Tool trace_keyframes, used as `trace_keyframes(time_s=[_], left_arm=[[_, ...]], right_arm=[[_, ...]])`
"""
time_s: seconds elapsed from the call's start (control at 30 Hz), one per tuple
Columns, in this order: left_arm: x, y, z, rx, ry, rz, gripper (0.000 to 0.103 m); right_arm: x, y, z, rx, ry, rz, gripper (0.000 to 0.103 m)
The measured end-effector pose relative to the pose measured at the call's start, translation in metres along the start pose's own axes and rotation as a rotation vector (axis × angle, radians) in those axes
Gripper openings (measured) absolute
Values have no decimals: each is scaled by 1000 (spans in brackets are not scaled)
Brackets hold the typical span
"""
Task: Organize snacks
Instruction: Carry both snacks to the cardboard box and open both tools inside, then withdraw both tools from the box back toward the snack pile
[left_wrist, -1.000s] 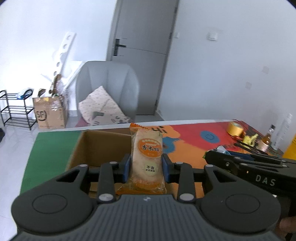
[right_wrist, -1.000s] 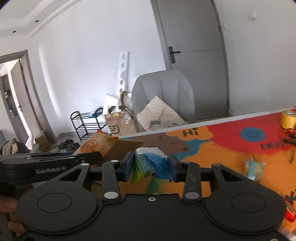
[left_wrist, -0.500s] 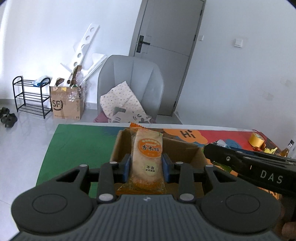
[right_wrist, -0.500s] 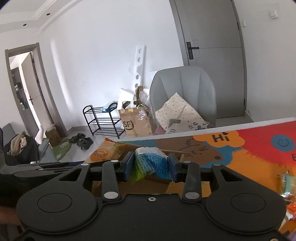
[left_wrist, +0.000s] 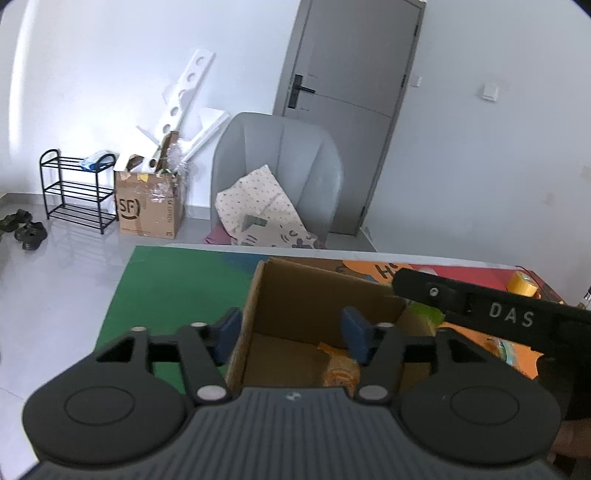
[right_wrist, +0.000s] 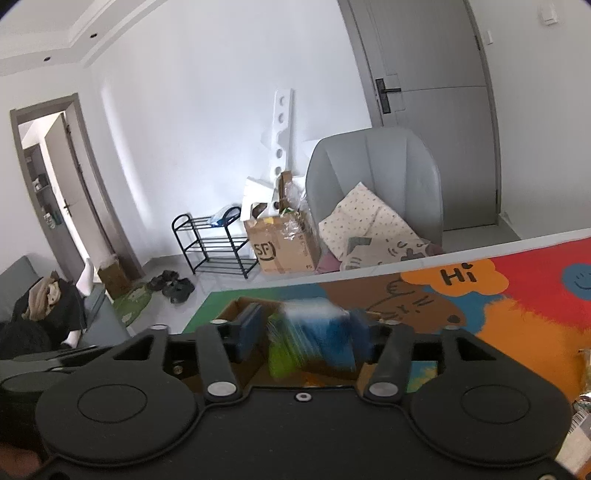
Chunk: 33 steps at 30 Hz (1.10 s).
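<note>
2 grippers hang over 1 box (left_wrist: 325, 295), each with its jaws just opened. Left gripper (left_wrist: 291, 334): jaws spread, nothing between the pads; the orange pack (left_wrist: 341, 369) lies on the box floor below and just right of its midline, beside the right pad. Right gripper (right_wrist: 303, 334): jaws parted, with the blue-green pack (right_wrist: 314, 339) between them, blurred, apparently slipping free; contact with the pads cannot be confirmed.

Handling, judged: both packs look like light, sealed film pouches, soft and crinkly, with slippery surfaces. The orange one probably holds a brittle rice cake, so a mild pinch across its flat faces near the middle seems best; the blue-green one looks puffy and should yield under pressure.

Surface: ahead of the left gripper, a green mat (left_wrist: 177, 288); ahead and right of the right gripper, a printed orange-red mat (right_wrist: 517, 295). Beyond the table edge: a rack (left_wrist: 75, 192), a carton (left_wrist: 147, 206), a grey chair (left_wrist: 277, 166) holding a cushion (left_wrist: 258, 206), and a shut door (left_wrist: 343, 103).
</note>
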<state>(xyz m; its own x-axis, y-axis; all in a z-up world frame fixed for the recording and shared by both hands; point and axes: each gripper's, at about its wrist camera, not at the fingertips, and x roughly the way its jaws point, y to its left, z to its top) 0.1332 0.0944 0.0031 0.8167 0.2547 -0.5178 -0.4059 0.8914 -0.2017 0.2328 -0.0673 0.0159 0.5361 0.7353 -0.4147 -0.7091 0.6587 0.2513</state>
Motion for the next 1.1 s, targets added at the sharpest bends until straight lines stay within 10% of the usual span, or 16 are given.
trace_keyframes(time_s=[0.4, 1.1], left_arm=[[-12, -17, -5, 24, -20, 4, 91], [-35, -68, -31, 80, 32, -95, 98]], right_arm=[[-38, -22, -10, 51, -14, -51, 82], [-110, -64, -50, 113, -13, -201, 103]])
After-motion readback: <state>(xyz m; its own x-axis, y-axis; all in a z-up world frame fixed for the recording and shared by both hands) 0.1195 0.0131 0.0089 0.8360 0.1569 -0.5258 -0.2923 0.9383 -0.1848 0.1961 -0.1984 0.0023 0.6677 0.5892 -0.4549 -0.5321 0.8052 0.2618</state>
